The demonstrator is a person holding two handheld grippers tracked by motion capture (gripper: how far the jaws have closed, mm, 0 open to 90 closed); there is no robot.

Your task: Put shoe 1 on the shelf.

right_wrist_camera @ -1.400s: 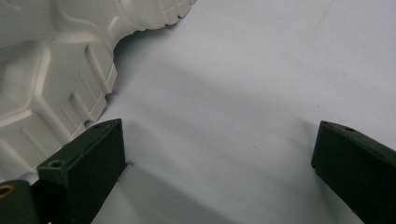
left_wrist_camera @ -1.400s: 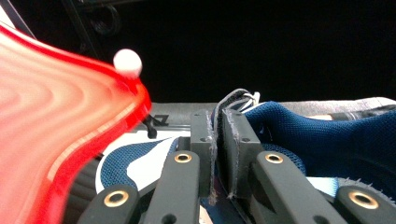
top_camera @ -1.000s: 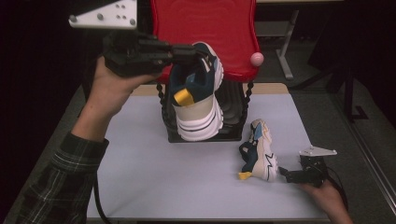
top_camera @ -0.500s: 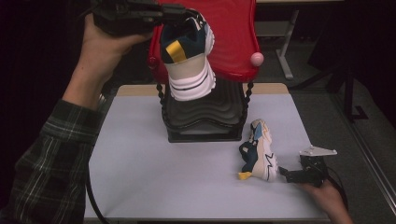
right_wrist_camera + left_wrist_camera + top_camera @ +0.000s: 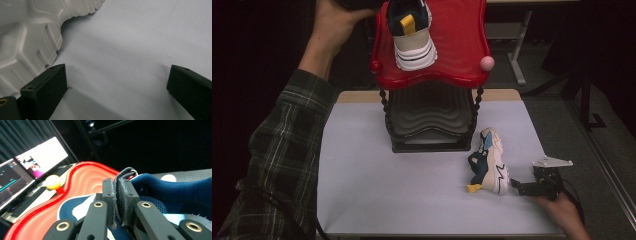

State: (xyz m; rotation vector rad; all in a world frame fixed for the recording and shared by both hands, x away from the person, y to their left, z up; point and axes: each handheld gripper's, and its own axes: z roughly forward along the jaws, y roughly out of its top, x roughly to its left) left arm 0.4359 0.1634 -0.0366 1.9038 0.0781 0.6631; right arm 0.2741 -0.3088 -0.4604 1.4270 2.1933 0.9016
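A pale grey counter (image 5: 377, 200) stands in a dark room, with a grey floor to one side and lit monitors (image 5: 30, 170) visible past the left claw in the left gripper view. At the counter's far edge sits a two-level shoe rack: a black ribbed lower shelf (image 5: 429, 120) and a red wavy top shelf (image 5: 462, 40) with a pink knob (image 5: 487, 63) at its corner.

The left claw (image 5: 117, 202) is pinched tight on the dark pull tab at the heel collar of a navy, white and yellow sneaker (image 5: 411, 30), which hangs just over the red top shelf; whether its sole touches the shelf is hard to judge from above. The sneaker's long axis runs away from the claw toward the near edge of the shelf, toe pointing at the person, yellow tab uppermost.

The right claw (image 5: 116, 82) rests low on the counter with its jaws spread wide and nothing between them. Just beyond its left jaw lies the second sneaker (image 5: 489, 160), tipped on its side, its long axis running along the counter's depth and its white sole facing the claw.

The high view gives the whole rack and both shoes; the left gripper view reveals the grip on the tab, and the right gripper view shows the tread of the white sole (image 5: 25, 37) close up.
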